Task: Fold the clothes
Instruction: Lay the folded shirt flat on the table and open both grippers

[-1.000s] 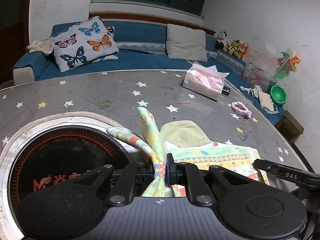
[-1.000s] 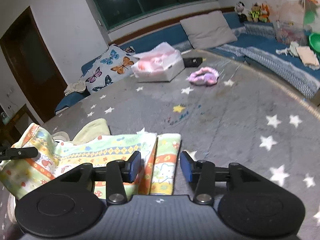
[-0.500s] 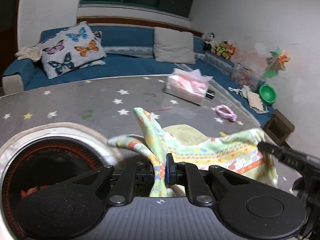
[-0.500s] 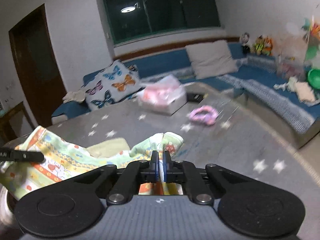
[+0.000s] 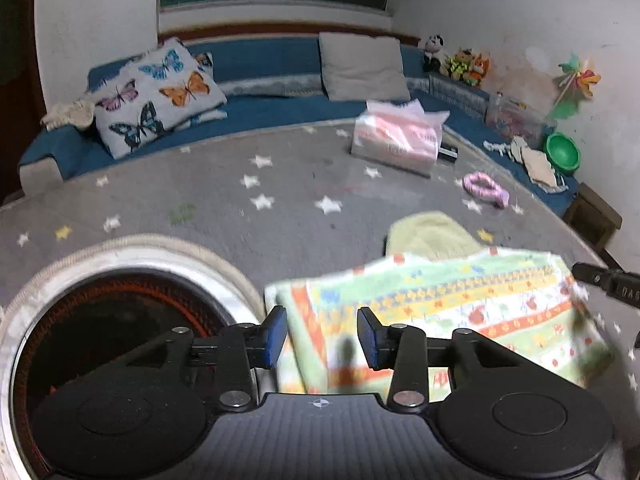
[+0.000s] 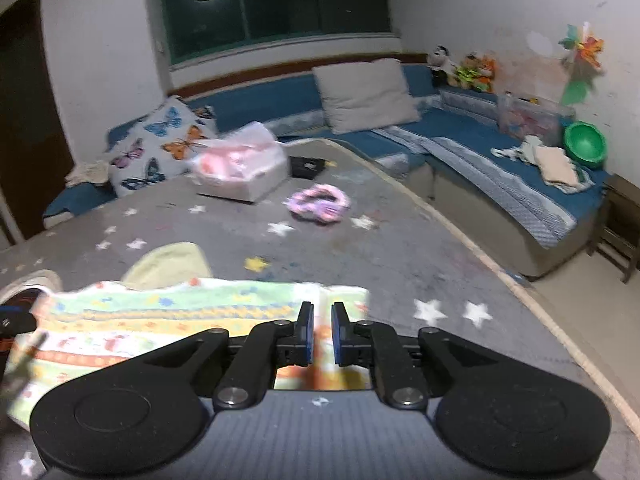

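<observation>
left gripper (image 5: pixel 322 334) jaws have just been opening, striped cloth (image 5: pixel 460 312) loose between them, unpinched. right gripper (image 6: pixel 319 334) parted narrowly; grip unclear. cloth lies near on star-print table (image 5: pixel 200 196). judgement: square edges and flatten before next fold.

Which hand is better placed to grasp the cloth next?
Left, probably. Both pairs of jaws have just been opening; the left gripper stands wide astride the cloth edge, the right gripper barely parted above it.
</observation>
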Motion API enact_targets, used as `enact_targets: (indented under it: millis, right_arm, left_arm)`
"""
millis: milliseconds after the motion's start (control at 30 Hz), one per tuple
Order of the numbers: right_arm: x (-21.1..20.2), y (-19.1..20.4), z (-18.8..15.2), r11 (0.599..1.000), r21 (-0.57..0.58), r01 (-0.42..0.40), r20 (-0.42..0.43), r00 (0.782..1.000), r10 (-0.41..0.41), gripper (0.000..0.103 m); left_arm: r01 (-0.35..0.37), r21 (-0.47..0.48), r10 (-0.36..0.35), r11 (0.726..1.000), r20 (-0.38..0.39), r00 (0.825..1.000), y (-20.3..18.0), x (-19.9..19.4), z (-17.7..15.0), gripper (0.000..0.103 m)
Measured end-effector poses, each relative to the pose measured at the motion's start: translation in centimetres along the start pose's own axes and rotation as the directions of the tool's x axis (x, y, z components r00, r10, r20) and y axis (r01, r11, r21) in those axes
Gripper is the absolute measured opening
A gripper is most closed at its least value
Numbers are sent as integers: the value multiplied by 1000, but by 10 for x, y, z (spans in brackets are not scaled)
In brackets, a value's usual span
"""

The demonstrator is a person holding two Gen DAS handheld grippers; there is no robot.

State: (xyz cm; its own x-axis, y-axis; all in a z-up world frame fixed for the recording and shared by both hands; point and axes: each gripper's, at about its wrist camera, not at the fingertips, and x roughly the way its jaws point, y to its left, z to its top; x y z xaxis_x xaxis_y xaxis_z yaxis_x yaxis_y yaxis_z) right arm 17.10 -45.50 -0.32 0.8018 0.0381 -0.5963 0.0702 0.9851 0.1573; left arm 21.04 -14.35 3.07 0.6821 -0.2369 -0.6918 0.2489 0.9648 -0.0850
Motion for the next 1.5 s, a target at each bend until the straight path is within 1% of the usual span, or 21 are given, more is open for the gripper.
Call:
enact_targets:
  millis: [100,233,300,367,467,567,633,667,700,733,767,833,867,900,967,1033,1100,1200,1300,1367,1500]
  right_arm:
    - [9,15,4,996,-4,-92,-17,996,91,10]
    - [26,37,3,989,-23,-145,-44,989,144,11]
    - [34,43,3,988,-21,-152,-51,987,151,11]
    - [41,47,3,988,-16,-156,-55,986,155,11]
    - [50,49,4,989,-8,-149,-60,987,148,13]
    - [60,50,4,990,-5,-140,-65,988,140,15]
    - [60,51,4,991,-15,-136,-63,989,135,16]
    - [59,52,4,991,-20,-136,-61,989,134,21]
    - [57,53,4,990,-26,-136,-60,989,134,33]
    - [55,54,4,990,-32,-136,-59,989,134,38]
    - [52,56,4,990,-45,-135,-56,990,132,41]
    - [46,62,2,989,-84,-125,-51,991,121,43]
    - [43,65,0,987,-103,-121,-49,992,117,48]
    - [40,67,-2,986,-116,-122,-49,992,117,52]
    - [33,72,-7,982,-137,-128,-51,991,122,52]
    - [25,74,-11,980,-145,-137,-57,990,131,54]
    - [18,77,-16,978,-148,-147,-64,988,138,58]
    - [5,80,-27,975,-162,-152,-68,988,142,63]
    - [-9,83,-39,974,-171,-151,-66,988,141,69]
    - [-17,84,-47,973,-174,-151,-67,988,142,72]
    - [-33,89,-61,970,-206,-131,-45,991,124,73]
  left_arm:
    - [36,10,-36,999,11,999,-6,3,6,39]
    - [86,26,-86,996,-9,996,-19,21,11,26]
    - [100,38,-100,994,-8,995,-24,31,14,21]
    - [120,31,-120,992,-12,993,-27,40,16,19]
    - [136,23,-135,990,-29,990,-30,54,18,18]
    - [128,28,-127,991,-62,990,-32,69,18,18]
    - [130,25,-128,991,-66,990,-32,73,16,18]
    - [130,24,-129,991,-65,990,-31,72,15,18]
    - [131,23,-129,991,-63,990,-31,71,15,18]
    - [130,24,-128,991,-63,990,-31,69,14,19]
    - [129,24,-127,991,-62,990,-31,68,14,19]
    - [126,23,-124,992,-59,990,-31,63,12,19]
    - [125,23,-124,992,-59,991,-31,61,11,19]
    - [122,24,-120,992,-59,991,-31,59,10,20]
    - [114,28,-112,993,-57,992,-31,53,6,24]
    - [103,37,-101,994,-51,994,-31,47,3,32]
    - [101,45,-99,994,-46,994,-31,39,-2,35]
    - [92,66,-90,994,-31,995,-32,25,-12,44]
    - [82,77,-81,994,-16,997,-31,9,-26,50]
    - [75,81,-75,994,-12,997,-29,0,-35,52]
    - [61,89,-61,994,-1,998,-27,-14,-55,54]
